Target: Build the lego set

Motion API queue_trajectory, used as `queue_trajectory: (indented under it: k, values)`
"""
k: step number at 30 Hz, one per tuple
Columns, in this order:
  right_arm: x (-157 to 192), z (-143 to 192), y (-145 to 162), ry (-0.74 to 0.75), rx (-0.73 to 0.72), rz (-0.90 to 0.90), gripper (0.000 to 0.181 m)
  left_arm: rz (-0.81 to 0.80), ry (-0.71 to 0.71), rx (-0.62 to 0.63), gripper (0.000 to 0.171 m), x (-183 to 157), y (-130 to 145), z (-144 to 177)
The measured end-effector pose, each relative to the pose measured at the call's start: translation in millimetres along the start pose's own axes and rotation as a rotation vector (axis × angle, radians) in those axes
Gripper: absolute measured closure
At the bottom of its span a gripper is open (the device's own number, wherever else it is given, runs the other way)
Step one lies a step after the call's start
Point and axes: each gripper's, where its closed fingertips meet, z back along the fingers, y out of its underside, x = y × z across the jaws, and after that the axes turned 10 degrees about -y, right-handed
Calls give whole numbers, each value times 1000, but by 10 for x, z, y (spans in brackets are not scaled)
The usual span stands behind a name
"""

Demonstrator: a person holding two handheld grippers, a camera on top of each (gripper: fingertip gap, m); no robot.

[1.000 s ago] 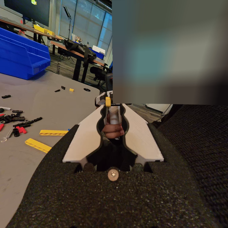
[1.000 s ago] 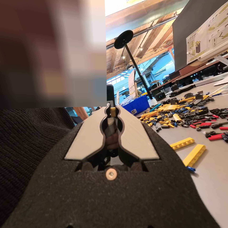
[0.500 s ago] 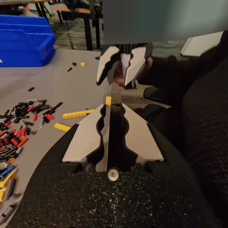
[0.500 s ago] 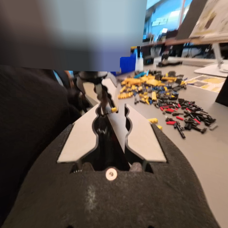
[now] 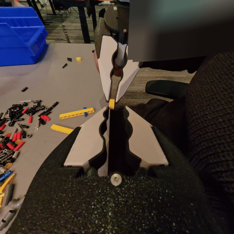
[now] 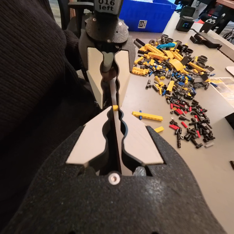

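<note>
My left gripper [image 5: 116,107] is shut lengthwise on a thin black pin that carries a small yellow piece [image 5: 111,103] at its left end. My right gripper [image 5: 112,100] comes in from the opposite side, tip to tip, and its tips close on the same yellow piece. In the right wrist view the right gripper [image 6: 115,107] pinches the yellow piece [image 6: 115,107], and the left gripper [image 6: 110,107] points down at it from above. Both meet just off the grey table's [image 5: 63,82] near edge.
A yellow beam with a blue pin [image 5: 77,113] and a short yellow beam [image 5: 62,129] lie near the grippers. Black and red pins [image 6: 189,120] and yellow parts [image 6: 171,63] are heaped farther out. A blue bin [image 5: 19,38] stands behind. A dark knitted sleeve [image 5: 208,114] fills one side.
Half a second ago the grippers were apart and the right one was open. Now they are tip to tip, and the right one has closed on the yellow piece. Both views tilted down.
</note>
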Motion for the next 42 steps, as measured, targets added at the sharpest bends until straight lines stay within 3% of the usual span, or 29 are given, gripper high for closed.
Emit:
queue_trajectory:
  k: [8,15,37,42]
  values:
    - [1,104,-251,58,-285,-56,174,103,-9,-187,136,70,-252,135]
    - [45,191,-486,106,-519,-23,174,205,90,-339,144,-21,-487,274]
    - [88,315,-620,146,-596,13,174,144,-45,-458,149,-78,-687,323]
    - [126,312,-608,134,-574,14,174,151,-16,-458,150,-118,-667,316]
